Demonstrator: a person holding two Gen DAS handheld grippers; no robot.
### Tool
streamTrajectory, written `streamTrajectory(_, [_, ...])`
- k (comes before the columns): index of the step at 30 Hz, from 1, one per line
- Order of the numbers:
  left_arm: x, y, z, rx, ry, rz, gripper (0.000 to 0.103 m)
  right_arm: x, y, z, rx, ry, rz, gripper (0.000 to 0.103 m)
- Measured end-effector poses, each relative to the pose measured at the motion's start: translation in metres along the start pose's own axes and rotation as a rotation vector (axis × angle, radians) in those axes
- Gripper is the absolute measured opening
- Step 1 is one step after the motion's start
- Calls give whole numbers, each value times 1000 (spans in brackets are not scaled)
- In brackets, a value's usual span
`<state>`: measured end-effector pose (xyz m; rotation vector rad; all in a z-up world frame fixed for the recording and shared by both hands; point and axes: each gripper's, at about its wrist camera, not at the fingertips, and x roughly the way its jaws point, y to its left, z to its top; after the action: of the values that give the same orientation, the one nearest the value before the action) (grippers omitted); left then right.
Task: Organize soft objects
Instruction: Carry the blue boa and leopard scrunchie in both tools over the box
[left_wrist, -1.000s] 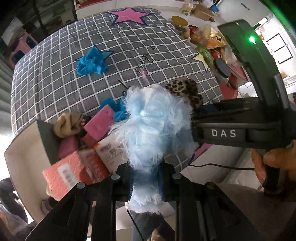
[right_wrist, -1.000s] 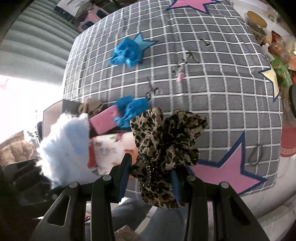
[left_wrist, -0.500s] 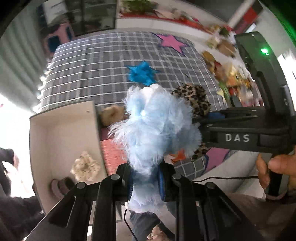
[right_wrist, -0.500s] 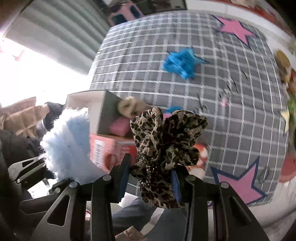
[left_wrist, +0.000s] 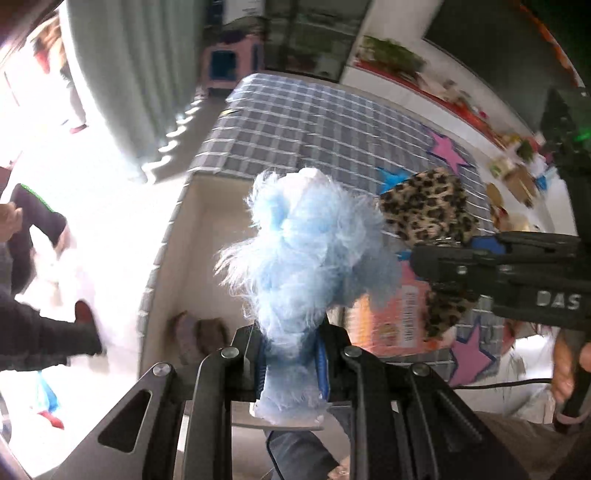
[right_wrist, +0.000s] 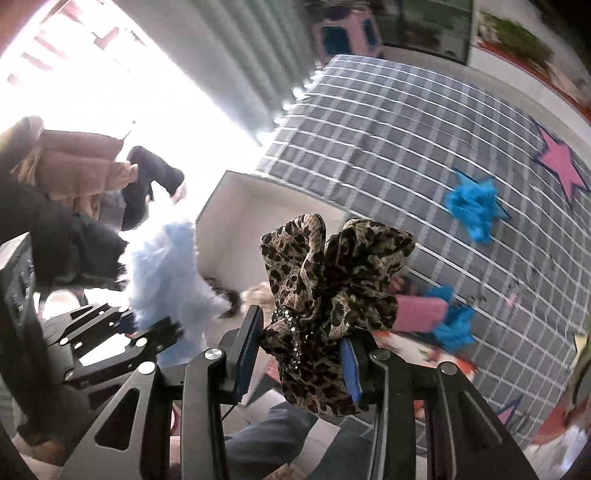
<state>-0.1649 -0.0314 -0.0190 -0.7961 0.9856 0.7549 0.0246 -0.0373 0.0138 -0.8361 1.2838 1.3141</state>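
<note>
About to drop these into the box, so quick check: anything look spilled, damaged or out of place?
Nothing looks spilled or damaged. The left gripper holds the fluffy light-blue scrunchie; the right gripper holds the leopard-print scrunchie. One bright blue scrunchie lies loose on the checked cloth, outside the white box.

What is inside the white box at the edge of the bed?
Inside the white box a brownish soft item lies on the bottom. The fluffy blue item in the left gripper covers the box's right part, so more may be hidden.
</note>
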Motion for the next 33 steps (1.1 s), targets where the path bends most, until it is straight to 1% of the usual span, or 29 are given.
streamTrajectory(5, [4, 28, -15, -78, 20, 24, 23, 16, 24, 5, -53, 31, 15, 41])
streamTrajectory(8, [10, 33, -23, -100, 32, 30, 23, 26, 36, 7, -80, 53, 19, 41])
streamTrajectory(13, [16, 40, -26, -122, 42, 39, 23, 35, 51, 10, -117, 76, 16, 41])
streamTrajectory(18, [22, 43, -29, -126, 52, 49, 23, 42, 57, 13, -130, 92, 11, 41])
streamTrajectory(24, [30, 42, -29, -122, 75, 49, 23, 46, 55, 14, -129, 103, -1, 41])
streamTrajectory(33, [52, 36, -20, -66, 137, 48, 23, 56, 48, 16, -113, 118, -34, 41])
